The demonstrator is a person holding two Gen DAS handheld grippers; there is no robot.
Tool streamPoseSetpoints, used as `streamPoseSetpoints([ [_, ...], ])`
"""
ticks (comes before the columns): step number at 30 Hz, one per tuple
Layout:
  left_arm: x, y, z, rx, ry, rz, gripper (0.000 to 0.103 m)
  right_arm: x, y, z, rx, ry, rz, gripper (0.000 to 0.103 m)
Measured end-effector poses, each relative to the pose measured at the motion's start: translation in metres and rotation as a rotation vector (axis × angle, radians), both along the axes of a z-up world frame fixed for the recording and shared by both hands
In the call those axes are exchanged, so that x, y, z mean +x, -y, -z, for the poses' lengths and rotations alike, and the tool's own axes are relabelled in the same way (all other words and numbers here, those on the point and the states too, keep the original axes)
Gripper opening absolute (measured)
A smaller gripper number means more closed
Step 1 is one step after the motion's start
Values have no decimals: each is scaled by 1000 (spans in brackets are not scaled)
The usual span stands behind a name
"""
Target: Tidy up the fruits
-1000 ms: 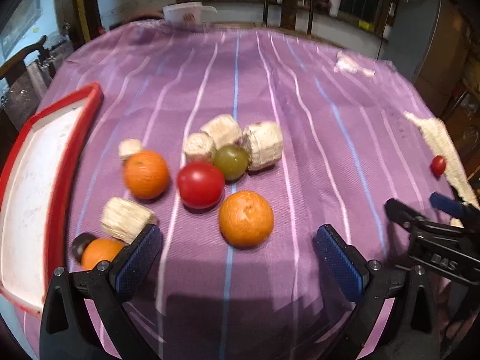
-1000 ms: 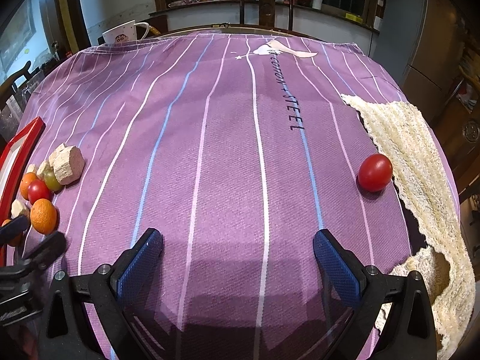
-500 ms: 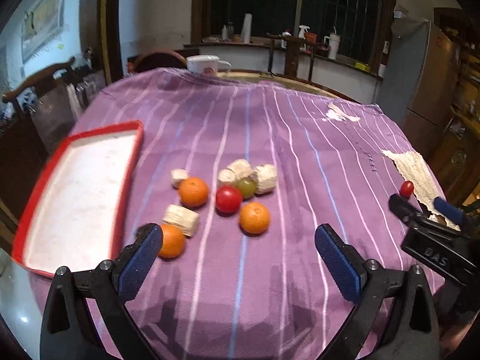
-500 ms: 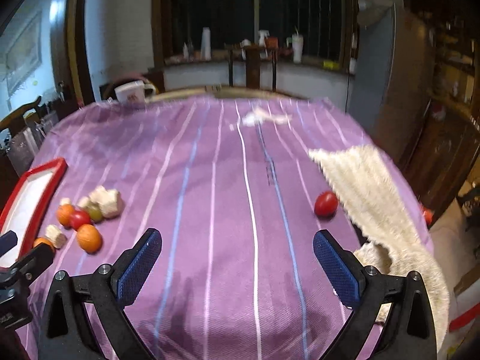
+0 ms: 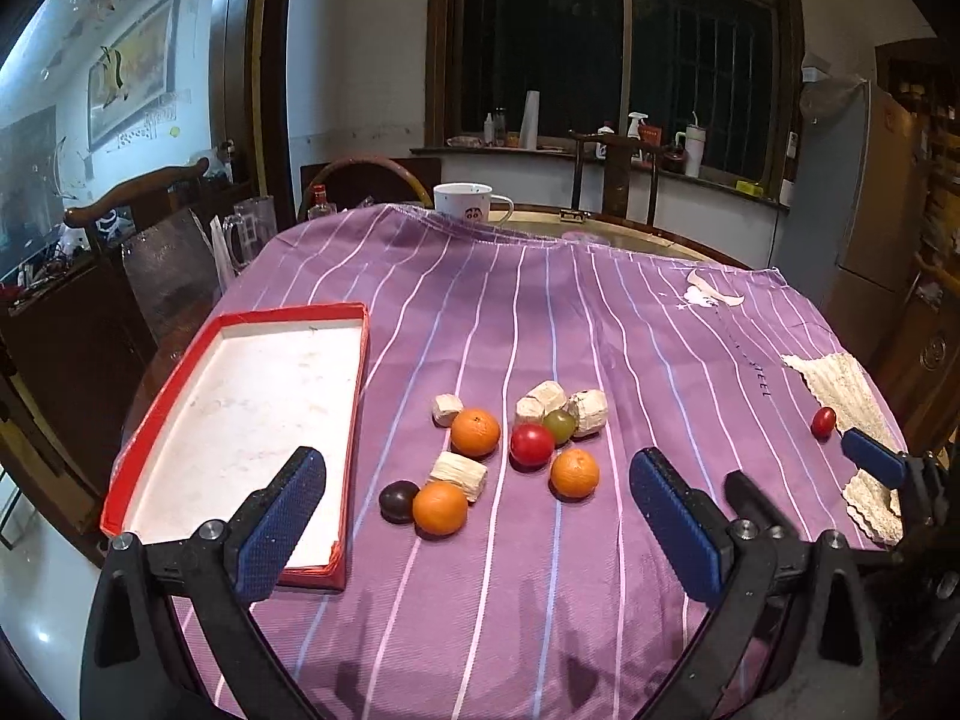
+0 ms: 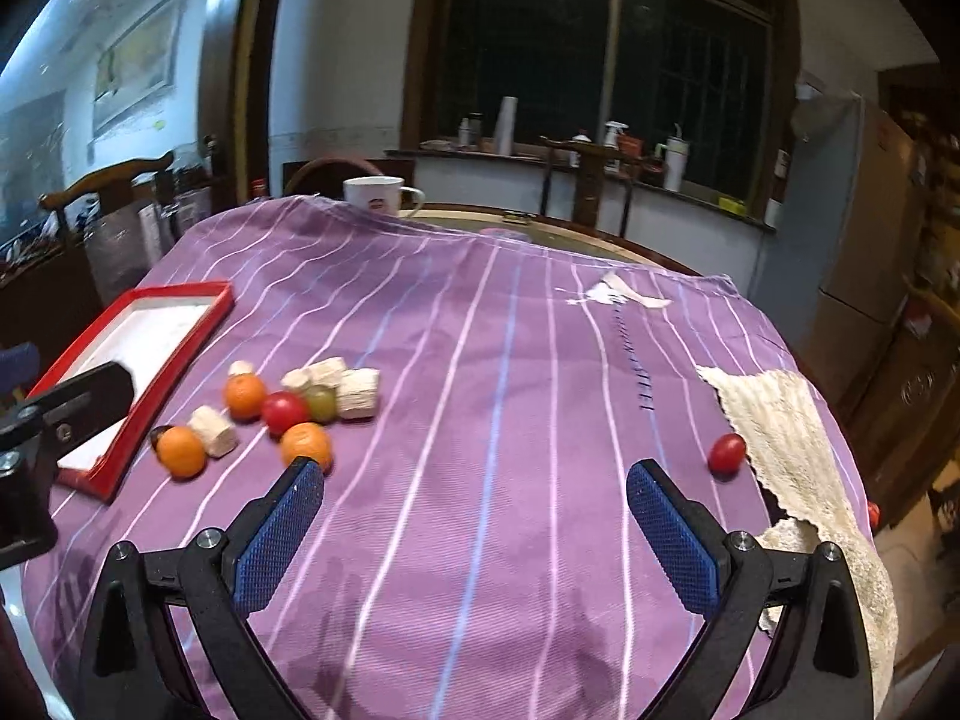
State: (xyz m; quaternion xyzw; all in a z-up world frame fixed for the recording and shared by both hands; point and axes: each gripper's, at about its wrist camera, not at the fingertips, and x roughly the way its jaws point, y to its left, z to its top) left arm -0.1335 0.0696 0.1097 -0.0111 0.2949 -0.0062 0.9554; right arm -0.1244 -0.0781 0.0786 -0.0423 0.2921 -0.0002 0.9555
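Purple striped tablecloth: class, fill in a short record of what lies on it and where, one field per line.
cloth: purple striped tablecloth
tray: red-rimmed tray, white inside, holds nothing
cluster: three oranges, red tomato, green fruit, dark fruit, pale blocks, beside the tray
stray: small tomato by the cream mat
left hand-held gripper: open
right hand-held gripper: open

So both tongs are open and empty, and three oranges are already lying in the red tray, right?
Not quite. Both the left tongs and right tongs are open and empty, but the red tray holds no fruit. The left wrist view shows the three oranges on the purple cloth beside it.
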Motion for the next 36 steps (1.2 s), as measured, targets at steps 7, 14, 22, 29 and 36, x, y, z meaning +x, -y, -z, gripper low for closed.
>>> streamPoseSetpoints([
  [7,-8,0,-3,3,14,16,101,-8,-17,-2,-34,14,-41,103],
  [14,-10,0,-2,-4,7,17,101,-9,-20,1,-30,1,-52,103],
  [22,-6,1,2,-10,-16,24,101,-7,-18,3,-15,-8,-51,103],
  [29,1,1,8,-19,-44,26,101,-2,-14,8,7,-22,-45,103],
  [36,9,2,17,-29,-74,32,101,4,-11,14,22,-40,-47,103],
])
